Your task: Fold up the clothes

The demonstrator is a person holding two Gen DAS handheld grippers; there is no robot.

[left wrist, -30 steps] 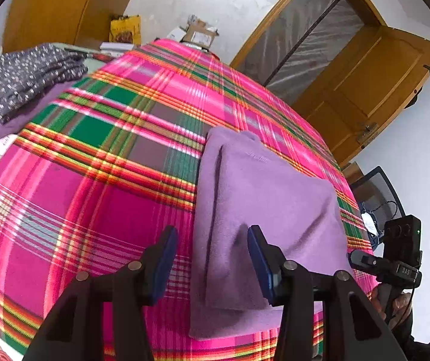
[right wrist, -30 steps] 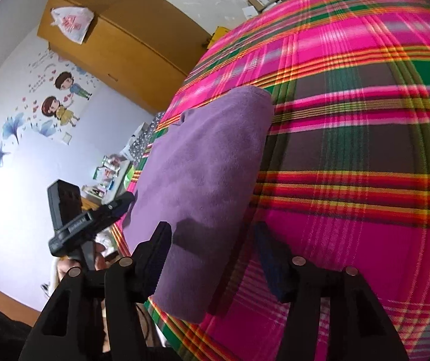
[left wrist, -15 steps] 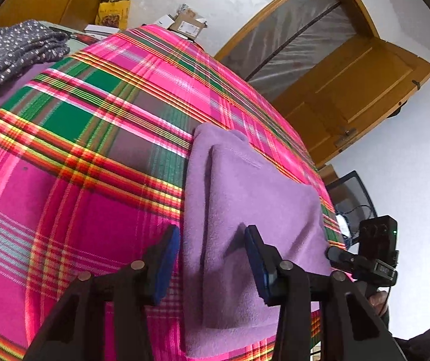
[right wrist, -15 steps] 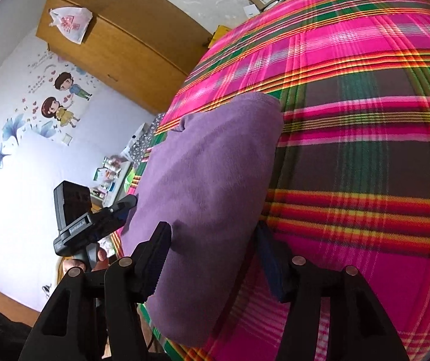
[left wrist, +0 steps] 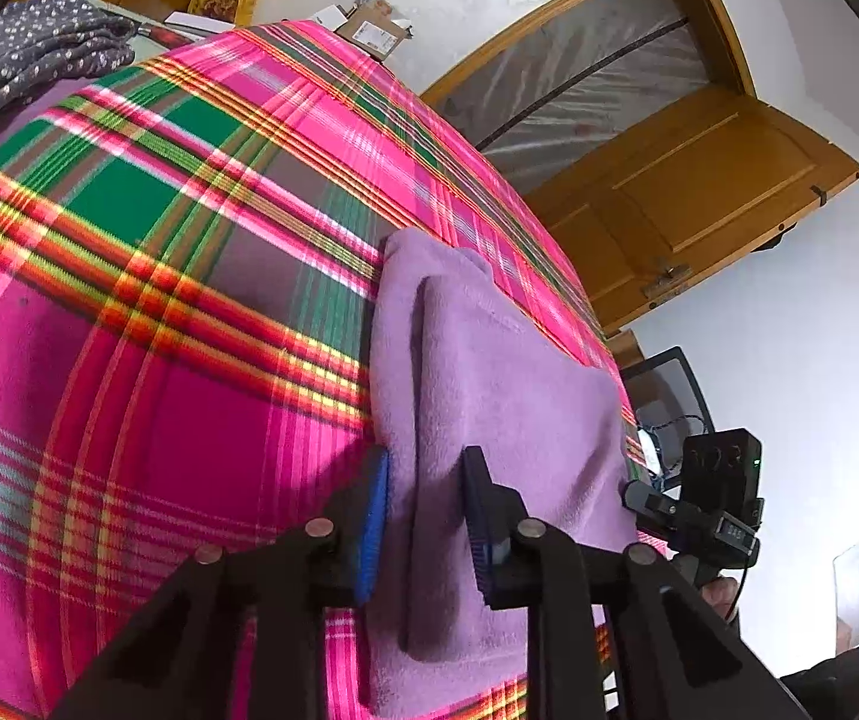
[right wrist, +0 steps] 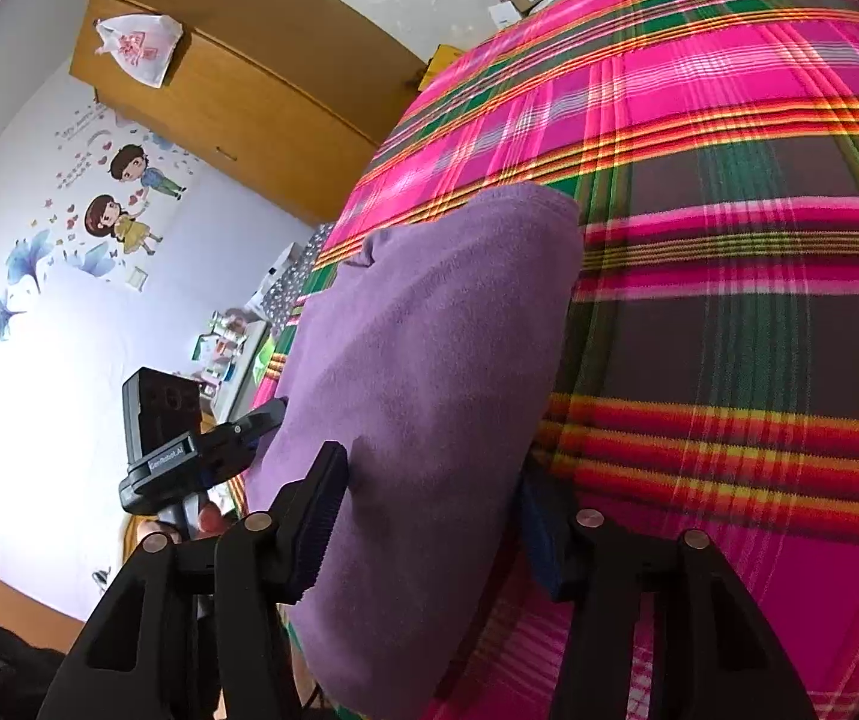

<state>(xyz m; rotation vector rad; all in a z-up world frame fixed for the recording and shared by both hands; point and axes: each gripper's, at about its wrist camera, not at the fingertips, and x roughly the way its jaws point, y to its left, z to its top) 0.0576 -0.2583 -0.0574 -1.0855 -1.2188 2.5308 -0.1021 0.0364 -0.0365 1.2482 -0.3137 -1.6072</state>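
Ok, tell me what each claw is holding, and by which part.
Left claw pinches the purple garment by its near left folded edge. Right claw straddles the opposite edge, open, holding nothing.

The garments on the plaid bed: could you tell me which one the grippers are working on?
The folded plain purple fleece garment, lying between the fingers of both grippers. The dark speckled garment sits untouched at the bed's far corner.

A purple fleece garment (left wrist: 489, 384) lies folded into a thick rectangle on a pink plaid blanket (left wrist: 147, 312). 1 long folded edge forms a raised ridge along its left side.
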